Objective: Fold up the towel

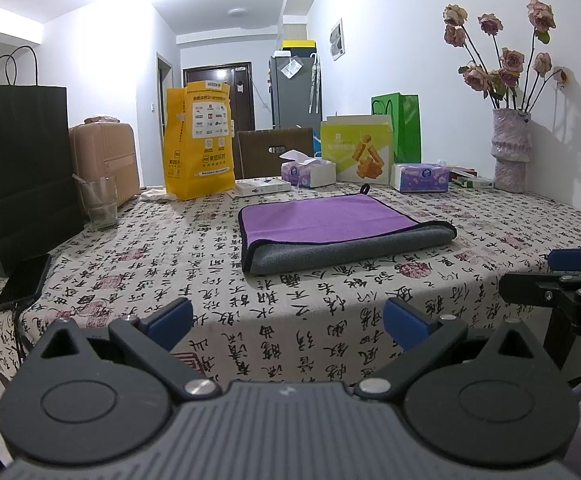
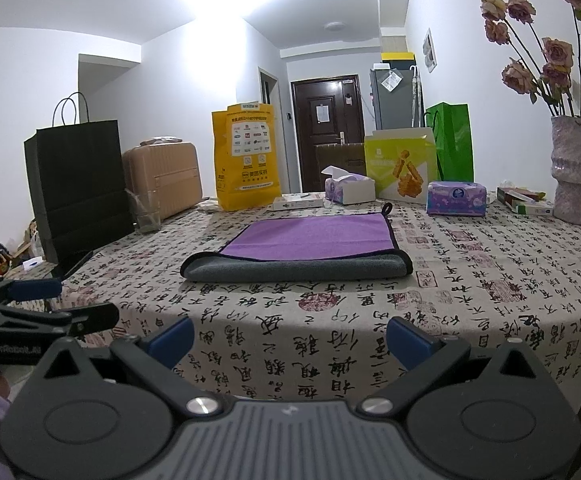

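Towel point(image 1: 332, 222) lies mid-desk point(image 1: 210, 280), purple face up with grey fold at near edge, looks soft, light, floppy, so best pinched at near corners; left tool point(image 1: 287, 322) and right tool point(image 2: 289, 342) both spread, empty, well short.

A surface point(image 1: 330, 312) under a calligraphy-print cloth, crowded along its far edge.

The folded purple-and-grey towel point(image 1: 330, 228) lies flat mid-surface. Behind it stand a yellow bag point(image 1: 198, 144), two tissue packs point(image 1: 308, 172) point(image 1: 420, 178), a green-yellow box point(image 1: 356, 148) and a vase of roses point(image 1: 510, 152); at left, a black paper bag point(image 1: 18, 172), a glass point(image 1: 99, 204), a phone point(image 1: 24, 282).
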Available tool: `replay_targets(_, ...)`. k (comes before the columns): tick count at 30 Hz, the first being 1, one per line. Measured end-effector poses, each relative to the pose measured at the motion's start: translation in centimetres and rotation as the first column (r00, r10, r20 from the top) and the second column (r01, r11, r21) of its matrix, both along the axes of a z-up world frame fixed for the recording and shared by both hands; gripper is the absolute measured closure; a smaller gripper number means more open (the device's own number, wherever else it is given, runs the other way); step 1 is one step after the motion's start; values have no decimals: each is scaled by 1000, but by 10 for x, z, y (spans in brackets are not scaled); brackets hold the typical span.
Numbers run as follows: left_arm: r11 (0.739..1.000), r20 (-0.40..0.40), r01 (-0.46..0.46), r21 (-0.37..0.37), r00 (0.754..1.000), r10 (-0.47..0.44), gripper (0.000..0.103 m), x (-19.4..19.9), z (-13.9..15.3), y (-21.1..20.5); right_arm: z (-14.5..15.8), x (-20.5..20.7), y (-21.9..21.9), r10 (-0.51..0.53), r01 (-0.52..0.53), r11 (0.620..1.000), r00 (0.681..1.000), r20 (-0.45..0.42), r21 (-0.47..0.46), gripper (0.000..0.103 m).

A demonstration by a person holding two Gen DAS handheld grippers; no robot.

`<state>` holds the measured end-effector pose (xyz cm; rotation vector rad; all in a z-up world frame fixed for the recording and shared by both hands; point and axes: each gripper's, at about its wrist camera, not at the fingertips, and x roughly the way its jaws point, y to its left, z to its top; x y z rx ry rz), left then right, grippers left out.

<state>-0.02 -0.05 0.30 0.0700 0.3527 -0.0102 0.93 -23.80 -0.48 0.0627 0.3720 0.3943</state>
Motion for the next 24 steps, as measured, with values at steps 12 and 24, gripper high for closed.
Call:
replay_targets(12, 1000, 0, 0, 0, 1000, 0, 0, 0, 0, 0, -1, 0, 1, -3, 3, 1000, 1000, -3, 3, 0)
replay_targets(24, 1000, 0, -1, 1, 1000, 1, 0, 0, 0, -1, -2, 1, 0, -11, 11, 1000, 1000, -9, 9, 0)
